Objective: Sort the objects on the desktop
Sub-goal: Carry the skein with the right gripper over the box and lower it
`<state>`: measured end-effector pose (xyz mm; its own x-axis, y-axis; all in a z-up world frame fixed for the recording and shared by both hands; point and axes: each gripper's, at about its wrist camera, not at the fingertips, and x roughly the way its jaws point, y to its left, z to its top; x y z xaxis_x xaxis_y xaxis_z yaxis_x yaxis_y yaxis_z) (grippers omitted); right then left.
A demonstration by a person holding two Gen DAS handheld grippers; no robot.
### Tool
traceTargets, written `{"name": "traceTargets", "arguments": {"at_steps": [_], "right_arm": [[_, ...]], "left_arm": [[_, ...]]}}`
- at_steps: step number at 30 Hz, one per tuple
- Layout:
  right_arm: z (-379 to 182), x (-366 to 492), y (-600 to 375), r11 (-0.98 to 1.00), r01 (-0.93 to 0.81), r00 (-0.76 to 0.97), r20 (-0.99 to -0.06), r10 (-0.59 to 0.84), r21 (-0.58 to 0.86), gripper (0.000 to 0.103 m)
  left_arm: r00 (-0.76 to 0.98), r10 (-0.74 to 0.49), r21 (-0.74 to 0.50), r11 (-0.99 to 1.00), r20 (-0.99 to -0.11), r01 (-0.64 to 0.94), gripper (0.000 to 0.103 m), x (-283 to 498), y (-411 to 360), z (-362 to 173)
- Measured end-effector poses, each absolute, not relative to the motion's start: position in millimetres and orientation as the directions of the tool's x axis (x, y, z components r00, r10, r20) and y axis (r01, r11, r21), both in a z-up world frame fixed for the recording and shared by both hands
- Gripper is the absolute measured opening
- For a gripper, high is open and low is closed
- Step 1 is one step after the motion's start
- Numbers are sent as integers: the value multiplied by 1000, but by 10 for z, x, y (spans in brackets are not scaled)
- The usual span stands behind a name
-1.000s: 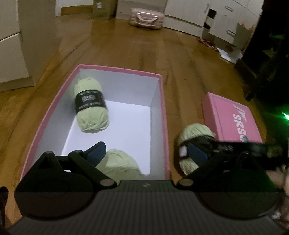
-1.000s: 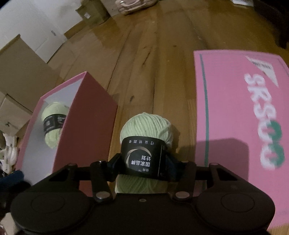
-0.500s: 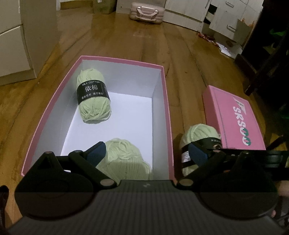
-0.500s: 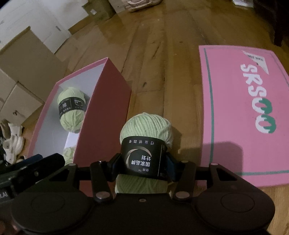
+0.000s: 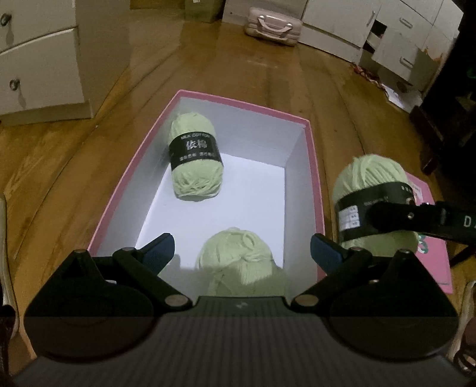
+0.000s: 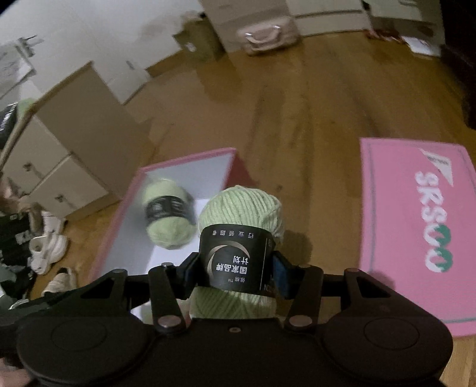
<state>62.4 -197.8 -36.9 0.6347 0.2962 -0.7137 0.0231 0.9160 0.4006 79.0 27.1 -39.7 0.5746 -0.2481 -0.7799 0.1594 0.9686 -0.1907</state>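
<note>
Clamped on a green yarn ball [image 6: 239,238], the right gripper [image 6: 235,272] holds it above the pink box's [image 5: 314,166] right edge; the left gripper [image 5: 241,253] gapes wide over two balls inside.

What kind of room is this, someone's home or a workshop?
Most likely a home, perhaps a bedroom or a spare room: a wooden floor, white drawers along the walls, a small pink suitcase and shoes left out.
</note>
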Motion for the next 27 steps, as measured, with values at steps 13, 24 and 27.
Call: {"name": "traceTargets", "arguments": {"at_steps": [13, 24, 27], "right_arm": [[-3, 695, -1307, 920, -144, 684, -635, 359, 365, 57], [-90, 868, -736, 889, -317, 618, -639, 459, 332, 57], [-151, 940, -668, 873, -340, 588, -645, 488, 350, 57]], "left_arm": [[586, -198, -151, 980, -785, 129, 99, 734, 568, -287], [575, -112, -50, 991, -810, 122, 99, 627, 801, -260], [558, -121, -78, 992, -821, 100, 99, 638, 870, -331]]}}
